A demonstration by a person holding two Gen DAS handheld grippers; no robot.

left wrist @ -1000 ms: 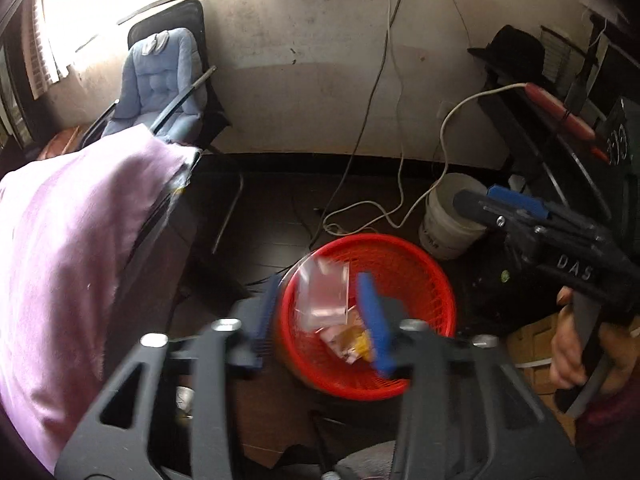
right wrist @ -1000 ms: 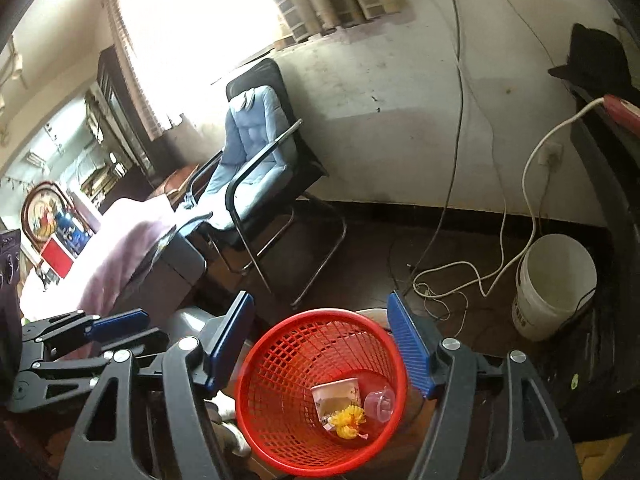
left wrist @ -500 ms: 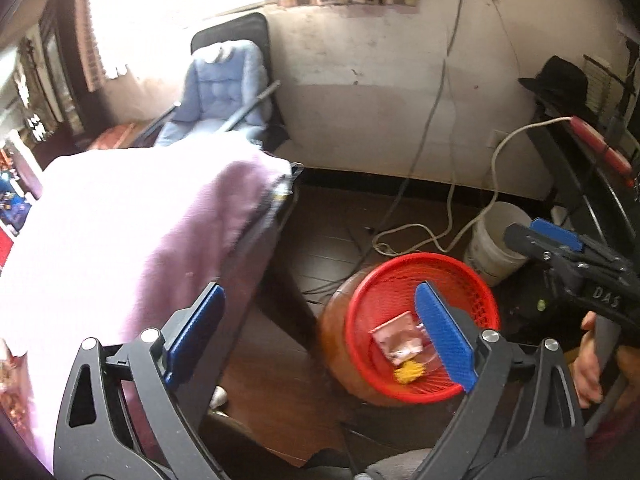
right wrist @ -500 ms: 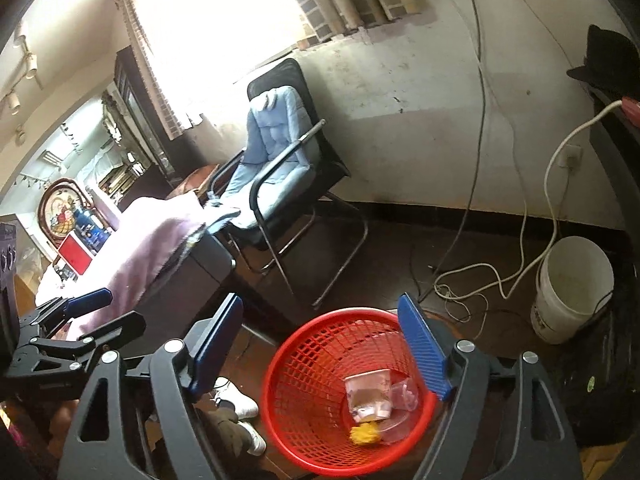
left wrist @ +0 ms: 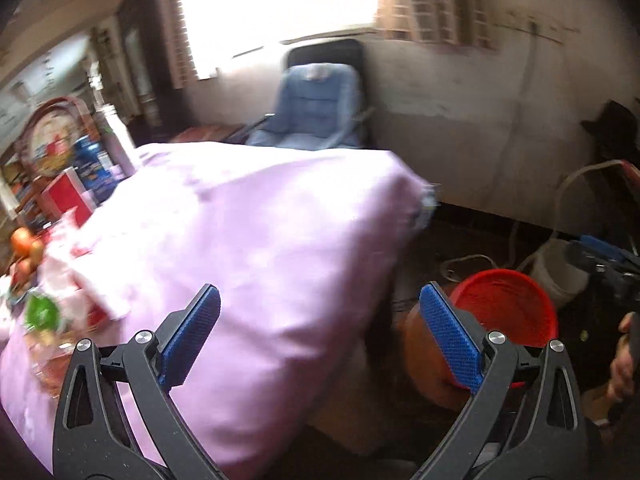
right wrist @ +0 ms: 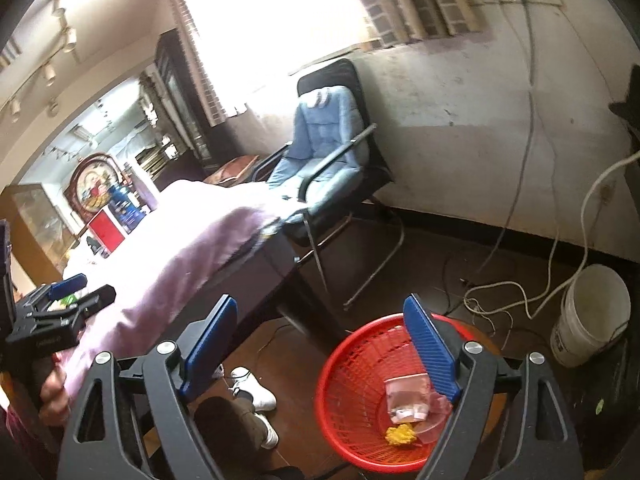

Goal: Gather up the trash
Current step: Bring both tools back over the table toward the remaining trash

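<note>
While the pink cloth [left wrist: 256, 248] spreads over the table and fills most of the left wrist view, the blue-cushioned chair [right wrist: 324, 148] stands behind it against the stained wall, under a bright window. On the dark floor to the right of the table sits the red mesh basket [right wrist: 352, 392], and past it, near the wall, a white bucket [right wrist: 588, 316] with pale cables looping beside it.

At the far left end of the table lies a blurred cluster of things: a round decorated tin [left wrist: 52, 140], a red box [left wrist: 66, 198], some orange fruit [left wrist: 22, 240] and crinkled wrappers [left wrist: 52, 320] with a green patch; what each wrapper is cannot be told.

The left gripper [left wrist: 320, 340] hangs over the cloth's near edge, its blue pads [left wrist: 192, 332] set wide and still spreading, with only cloth and floor showing behind the gap. The right gripper [right wrist: 320, 352] hovers above the floor beside the basket, its jaws also spreading and gripping nothing; its right pad overlaps the basket's rim in the picture.

Inside the basket rest the collected scraps: a pinkish plastic packet [right wrist: 408, 400], a clear plastic piece [right wrist: 434, 420] and a small yellow crumpled bit [right wrist: 400, 436]. A white shoe [right wrist: 254, 388] of the person shows below.
</note>
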